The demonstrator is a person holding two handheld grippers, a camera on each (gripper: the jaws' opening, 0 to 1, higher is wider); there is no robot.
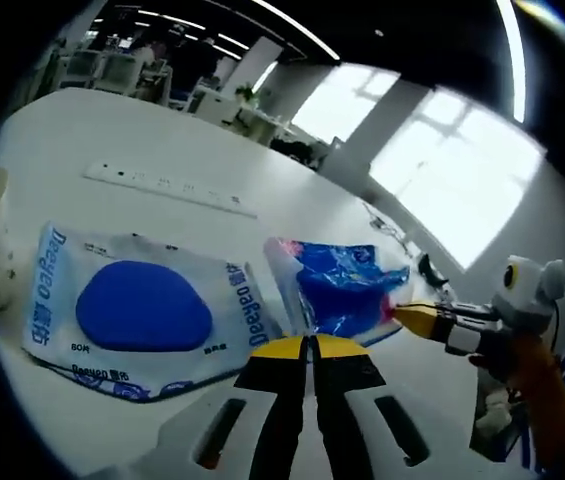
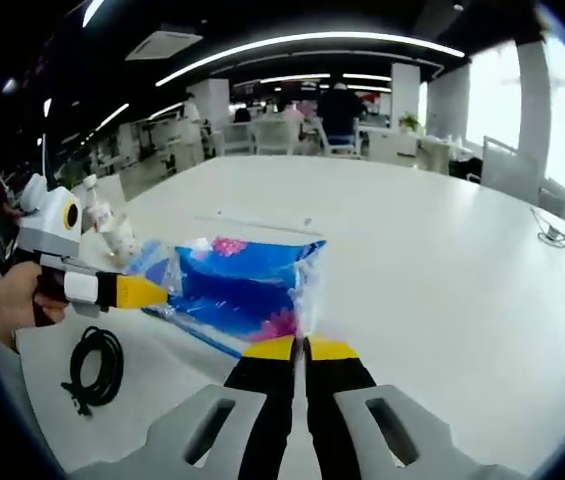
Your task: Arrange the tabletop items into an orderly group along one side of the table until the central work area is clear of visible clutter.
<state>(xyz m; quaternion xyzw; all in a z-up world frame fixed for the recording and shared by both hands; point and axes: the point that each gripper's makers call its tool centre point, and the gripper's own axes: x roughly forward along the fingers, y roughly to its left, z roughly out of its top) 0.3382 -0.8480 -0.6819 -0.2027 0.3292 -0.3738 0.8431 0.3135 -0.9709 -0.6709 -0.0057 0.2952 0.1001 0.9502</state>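
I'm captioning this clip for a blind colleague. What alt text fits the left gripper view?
Both tools pinch a blue plastic packet lying on a white table: the left tool grips its near edge, the right tool its far corner. Beside it lies a white wipes pack with a blue oval; behind them is a long white power strip.

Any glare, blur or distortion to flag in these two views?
Left gripper view: bright windows blow out to white, and fisheye bends the white table's edge. Right gripper view: ceiling light strips curve strongly, the crinkled blue plastic bag looks slightly soft, and window glare washes the right side.
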